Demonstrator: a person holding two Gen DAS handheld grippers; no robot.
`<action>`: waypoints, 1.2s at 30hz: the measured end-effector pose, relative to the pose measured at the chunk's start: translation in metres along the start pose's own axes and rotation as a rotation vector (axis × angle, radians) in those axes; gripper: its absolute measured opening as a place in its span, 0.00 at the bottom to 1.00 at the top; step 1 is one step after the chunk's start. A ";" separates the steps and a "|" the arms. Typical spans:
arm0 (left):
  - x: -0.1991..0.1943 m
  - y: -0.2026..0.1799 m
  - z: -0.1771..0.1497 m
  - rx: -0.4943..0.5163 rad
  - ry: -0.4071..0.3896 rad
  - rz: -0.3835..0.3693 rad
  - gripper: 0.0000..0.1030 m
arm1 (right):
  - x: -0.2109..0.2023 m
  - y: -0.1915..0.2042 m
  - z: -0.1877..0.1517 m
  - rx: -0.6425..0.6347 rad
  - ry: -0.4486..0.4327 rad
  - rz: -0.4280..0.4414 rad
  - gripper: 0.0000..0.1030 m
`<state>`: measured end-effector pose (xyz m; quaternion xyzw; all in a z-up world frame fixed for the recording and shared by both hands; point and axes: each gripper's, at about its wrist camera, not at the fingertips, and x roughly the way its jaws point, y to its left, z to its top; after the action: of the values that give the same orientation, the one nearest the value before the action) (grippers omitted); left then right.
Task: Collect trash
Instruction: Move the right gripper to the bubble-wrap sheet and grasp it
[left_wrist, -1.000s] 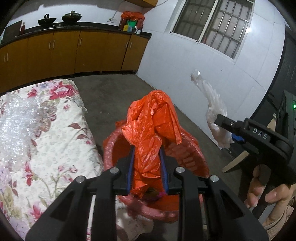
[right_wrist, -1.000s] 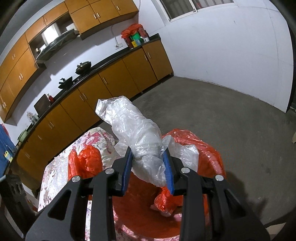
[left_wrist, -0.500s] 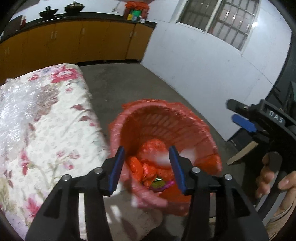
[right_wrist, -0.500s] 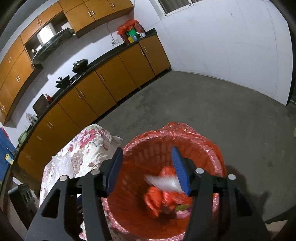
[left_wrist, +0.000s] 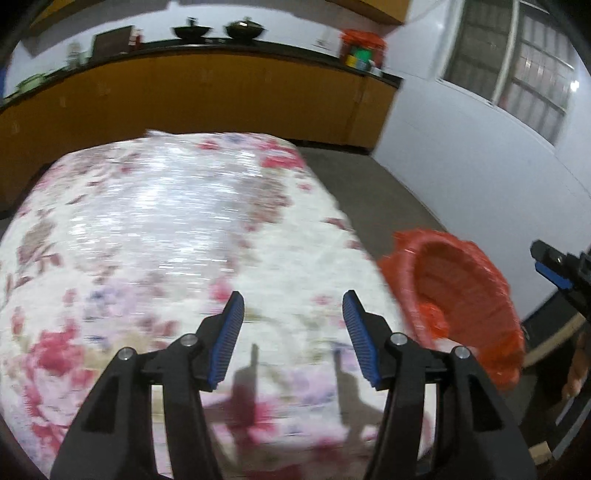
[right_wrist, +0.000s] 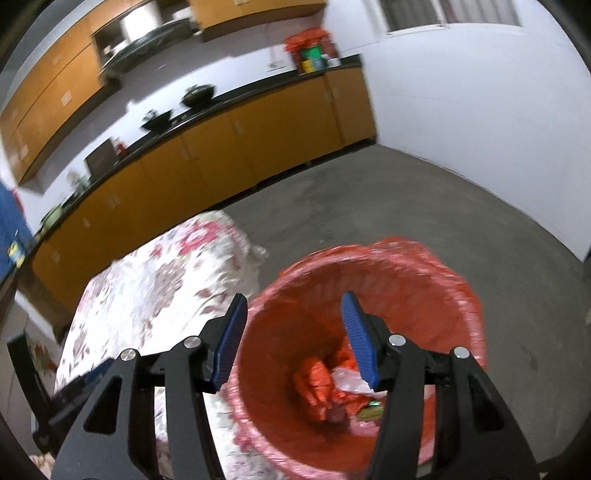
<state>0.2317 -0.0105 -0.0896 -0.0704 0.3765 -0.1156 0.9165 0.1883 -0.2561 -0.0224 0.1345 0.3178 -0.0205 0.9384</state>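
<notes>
Left gripper (left_wrist: 292, 306) gapes empty over the floral tablecloth (left_wrist: 155, 236). Right gripper (right_wrist: 293, 308) gapes empty above the red bin (right_wrist: 424, 273); orange bag (right_wrist: 314, 384) and clear plastic (right_wrist: 347, 380) lie inside.

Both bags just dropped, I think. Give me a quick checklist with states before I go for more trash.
1. Left gripper open and empty: ok.
2. Right gripper open and empty: ok.
3. Orange bag inside the red bin: ok.
4. Clear plastic bag inside the bin: ok.
5. Bin upright beside the floral table: ok.
6. More trash on the table: cannot tell, view is motion-blurred.
</notes>
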 end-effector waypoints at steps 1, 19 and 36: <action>-0.004 0.009 -0.001 -0.008 -0.012 0.021 0.54 | 0.002 0.006 -0.001 -0.014 0.005 0.010 0.52; -0.102 0.173 -0.014 -0.252 -0.218 0.318 0.61 | 0.114 0.215 -0.019 -0.351 0.146 0.243 0.39; -0.096 0.230 -0.033 -0.359 -0.200 0.296 0.62 | 0.190 0.280 -0.069 -0.547 0.235 0.110 0.12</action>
<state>0.1791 0.2350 -0.0976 -0.1875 0.3048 0.0960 0.9288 0.3341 0.0405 -0.1225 -0.1049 0.4100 0.1327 0.8962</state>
